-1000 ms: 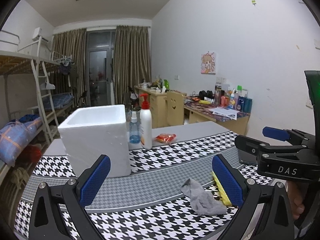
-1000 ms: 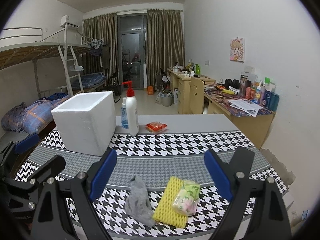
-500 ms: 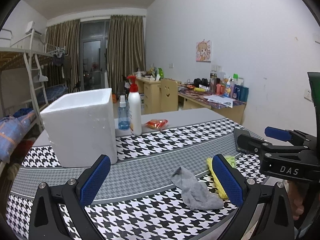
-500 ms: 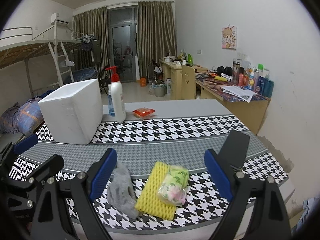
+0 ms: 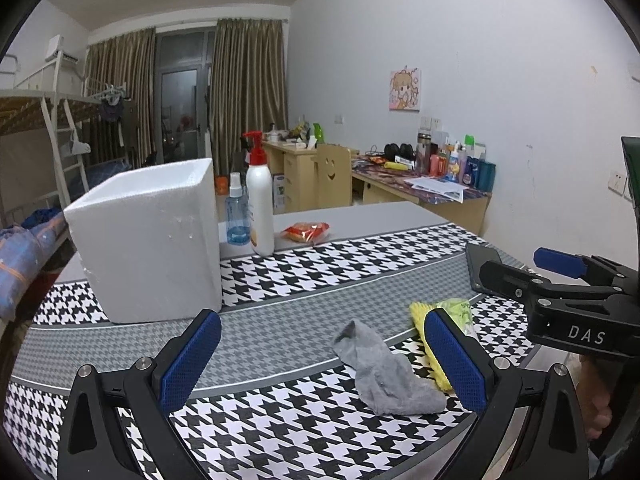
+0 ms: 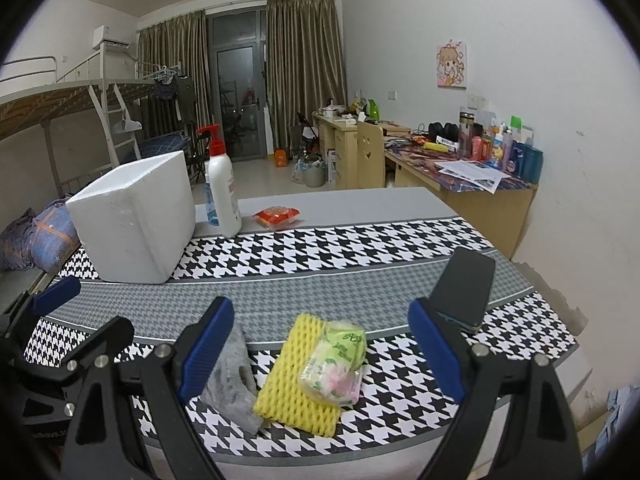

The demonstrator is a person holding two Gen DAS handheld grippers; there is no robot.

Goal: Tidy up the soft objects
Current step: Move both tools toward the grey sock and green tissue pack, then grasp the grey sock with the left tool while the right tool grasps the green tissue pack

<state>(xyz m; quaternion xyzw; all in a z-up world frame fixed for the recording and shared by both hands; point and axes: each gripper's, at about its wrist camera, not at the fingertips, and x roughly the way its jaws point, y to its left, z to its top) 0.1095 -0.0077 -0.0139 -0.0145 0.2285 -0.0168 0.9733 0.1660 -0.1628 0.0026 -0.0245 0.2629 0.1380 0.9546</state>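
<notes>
Both grippers have dipped nearer the table. Left gripper gapes empty before the sock; right gripper gapes empty, framing the sponge and tissues at lower centre.

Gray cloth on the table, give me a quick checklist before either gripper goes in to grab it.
1. Left gripper open and empty: ok.
2. Right gripper open and empty: ok.
3. Gray cloth lying free, nothing on top of it: ok.
4. Tissue pack resting on the yellow foam net, apart from the cloth: ok.
5. White foam box upright, top open: ok.
6. Box has room inside: cannot tell, interior hidden.
</notes>
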